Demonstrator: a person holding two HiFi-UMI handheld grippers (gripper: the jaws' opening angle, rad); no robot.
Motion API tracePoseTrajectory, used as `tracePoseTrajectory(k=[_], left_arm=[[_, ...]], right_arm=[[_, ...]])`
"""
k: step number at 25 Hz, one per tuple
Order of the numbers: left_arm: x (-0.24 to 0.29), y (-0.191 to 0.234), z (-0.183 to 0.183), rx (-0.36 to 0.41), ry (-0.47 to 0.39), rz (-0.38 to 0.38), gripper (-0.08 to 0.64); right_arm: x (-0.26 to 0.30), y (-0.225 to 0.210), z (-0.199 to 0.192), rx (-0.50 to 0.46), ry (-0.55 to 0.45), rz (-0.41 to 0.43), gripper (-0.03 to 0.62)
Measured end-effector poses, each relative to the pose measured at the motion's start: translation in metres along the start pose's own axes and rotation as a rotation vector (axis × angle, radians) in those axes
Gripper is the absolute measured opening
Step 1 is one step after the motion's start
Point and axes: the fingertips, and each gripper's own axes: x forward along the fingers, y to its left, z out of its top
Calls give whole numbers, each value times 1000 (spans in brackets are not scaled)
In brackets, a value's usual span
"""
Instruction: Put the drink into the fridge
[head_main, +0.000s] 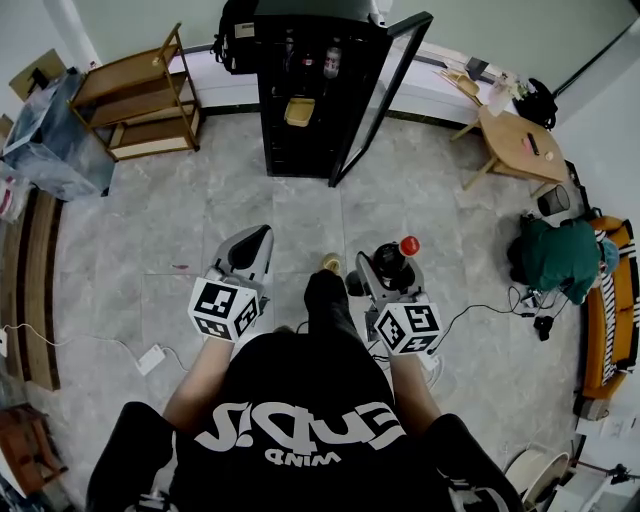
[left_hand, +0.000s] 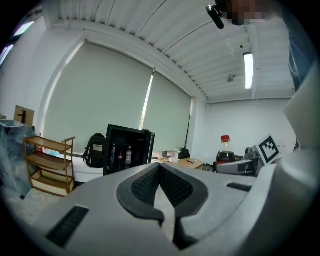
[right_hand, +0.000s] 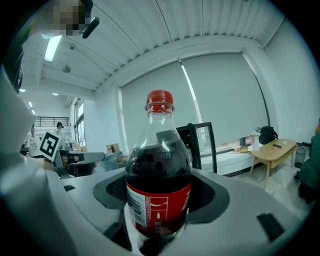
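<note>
Right tool (head_main: 388, 268): pinching upright red-capped dark cola plastic bottle (right_hand: 159, 170), above the floor.
Left tool (left_hand: 161, 172): pressed together.
Grey tiled floor (head_main: 300, 215).
Black glass-door fridge (head_main: 300, 110): door open, 12 o'clock.

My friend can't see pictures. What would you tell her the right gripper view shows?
A cola bottle with a red cap stands upright, held between the jaws of the right gripper. Behind it is a black fridge with its glass door open, and a wooden table stands at the right.
</note>
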Motion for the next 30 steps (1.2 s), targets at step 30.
tracePoseTrajectory(k=[30], left_arm=[[283,132,89,-12,-7,138,8]], right_arm=[[292,-138,107,-66,34,249,325]])
